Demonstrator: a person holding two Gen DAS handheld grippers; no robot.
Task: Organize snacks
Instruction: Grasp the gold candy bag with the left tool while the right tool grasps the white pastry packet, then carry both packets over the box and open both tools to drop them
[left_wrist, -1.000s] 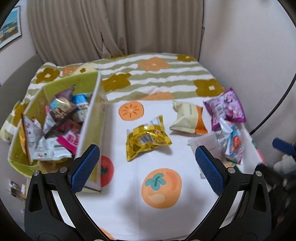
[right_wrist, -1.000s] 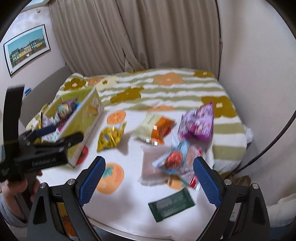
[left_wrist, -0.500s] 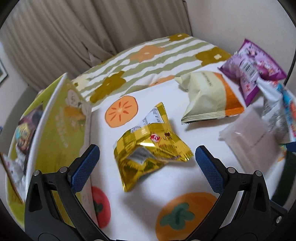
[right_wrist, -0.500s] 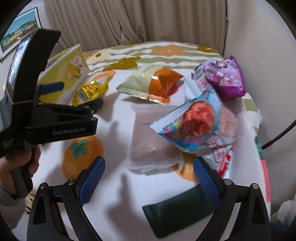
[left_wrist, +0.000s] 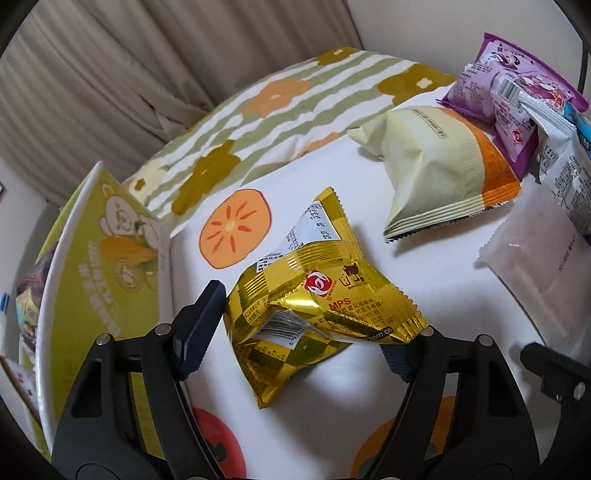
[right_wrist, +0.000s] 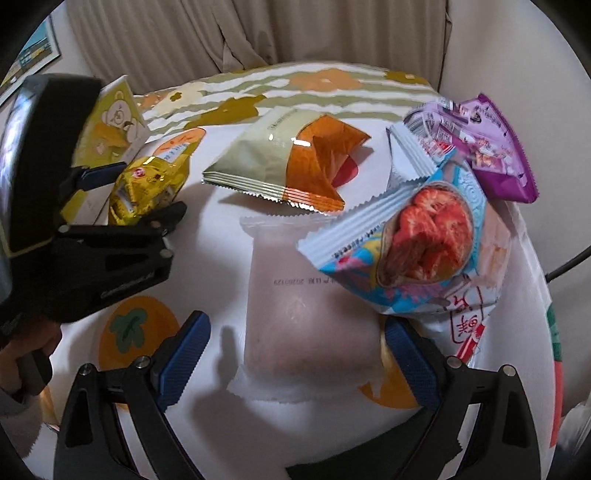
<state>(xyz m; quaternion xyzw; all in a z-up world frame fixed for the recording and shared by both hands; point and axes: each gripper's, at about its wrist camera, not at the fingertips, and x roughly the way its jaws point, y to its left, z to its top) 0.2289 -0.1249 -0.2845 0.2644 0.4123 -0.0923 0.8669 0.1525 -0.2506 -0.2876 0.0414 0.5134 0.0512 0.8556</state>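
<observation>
Closing left tool (left_wrist: 303, 345) straddles gold packet (left_wrist: 317, 306); right tool (right_wrist: 295, 347) open, only right view shows.

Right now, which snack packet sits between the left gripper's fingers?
The gold packet. It lies between the closing left gripper jaws; the cream-and-orange packet and purple packet lie farther off.

It is a room in a home: beige pleated curtains (right_wrist: 236, 33), a framed landscape picture (right_wrist: 37, 61) on the wall, a flower-patterned striped cloth (left_wrist: 280, 110).
</observation>
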